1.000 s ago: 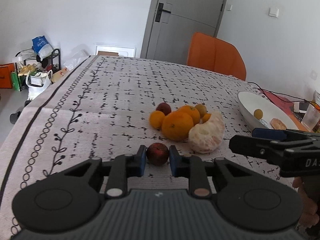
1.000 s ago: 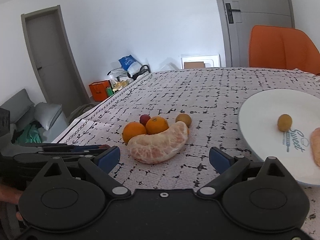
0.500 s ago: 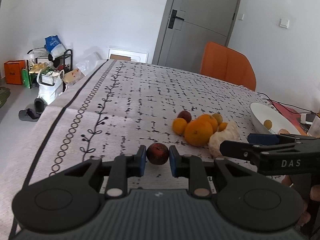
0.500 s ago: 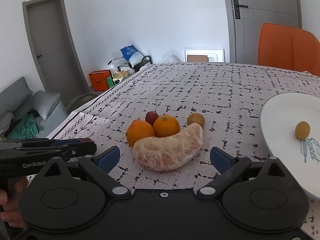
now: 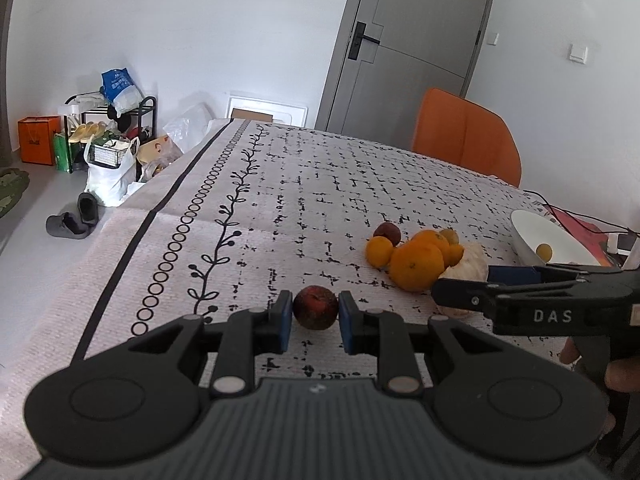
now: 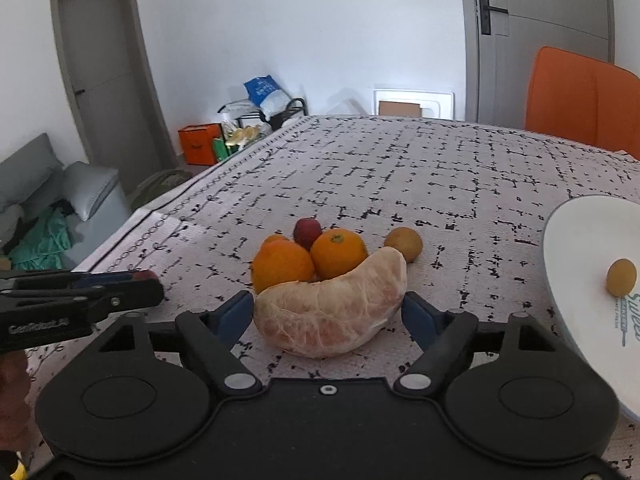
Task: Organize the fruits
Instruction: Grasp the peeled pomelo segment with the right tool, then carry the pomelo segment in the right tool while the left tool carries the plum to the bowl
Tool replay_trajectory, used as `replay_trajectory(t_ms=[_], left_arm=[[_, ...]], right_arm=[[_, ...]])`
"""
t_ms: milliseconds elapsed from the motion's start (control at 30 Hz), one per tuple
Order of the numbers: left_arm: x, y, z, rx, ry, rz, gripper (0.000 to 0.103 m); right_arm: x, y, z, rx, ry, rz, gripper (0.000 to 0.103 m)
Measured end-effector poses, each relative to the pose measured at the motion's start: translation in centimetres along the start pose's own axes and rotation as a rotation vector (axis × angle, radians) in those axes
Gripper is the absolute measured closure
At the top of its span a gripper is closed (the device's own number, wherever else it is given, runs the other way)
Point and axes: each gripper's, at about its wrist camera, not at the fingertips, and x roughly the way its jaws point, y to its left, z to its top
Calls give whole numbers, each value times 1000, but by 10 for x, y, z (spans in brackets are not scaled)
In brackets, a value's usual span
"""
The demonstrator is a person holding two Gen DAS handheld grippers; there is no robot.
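Observation:
My left gripper (image 5: 314, 314) is shut on a small dark red fruit (image 5: 315, 306), held just over the patterned tablecloth (image 5: 280, 208). In the right wrist view a peeled pomelo piece (image 6: 332, 316) lies between the blue pads of my right gripper (image 6: 328, 314). Its jaws are closing, and each pad meets one end of the piece. Behind it huddle two oranges (image 6: 282, 264), a red fruit (image 6: 307, 231) and a brownish round fruit (image 6: 404, 243). A white plate (image 6: 580, 248) on the right holds a small yellow fruit (image 6: 621, 278).
An orange chair (image 5: 466, 140) stands at the table's far side. Cables and a red item (image 5: 580, 220) lie beyond the plate (image 5: 532, 224). Bags, a rack and slippers (image 5: 72, 220) sit on the floor to the left. A hand (image 5: 616, 372) holds the right gripper.
The right gripper's jaws have come in from wide apart to the ends of the pomelo piece. The left gripper, still gripping the red fruit, has drifted so the fruit pile sits further right.

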Motion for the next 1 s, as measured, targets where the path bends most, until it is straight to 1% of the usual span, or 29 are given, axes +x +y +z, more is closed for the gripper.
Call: replay_trajectory(t_ms=[233,433,733,1000], left_arm=[[1,-13,2,18,-2,-16,80],[5,-26,4,30,-3,-40,80],[12,-55,8,59,-10,-91,80],[19,-81,10,95,-12,-136,80]], right_arm=[[-20,-6,-1,21,-36,2,25],[-45,-19,7,43,-108,-19,25],[-72,-51,6,91,-155,-91,25],[-92,-80,-7,135,-167,-166,25]])
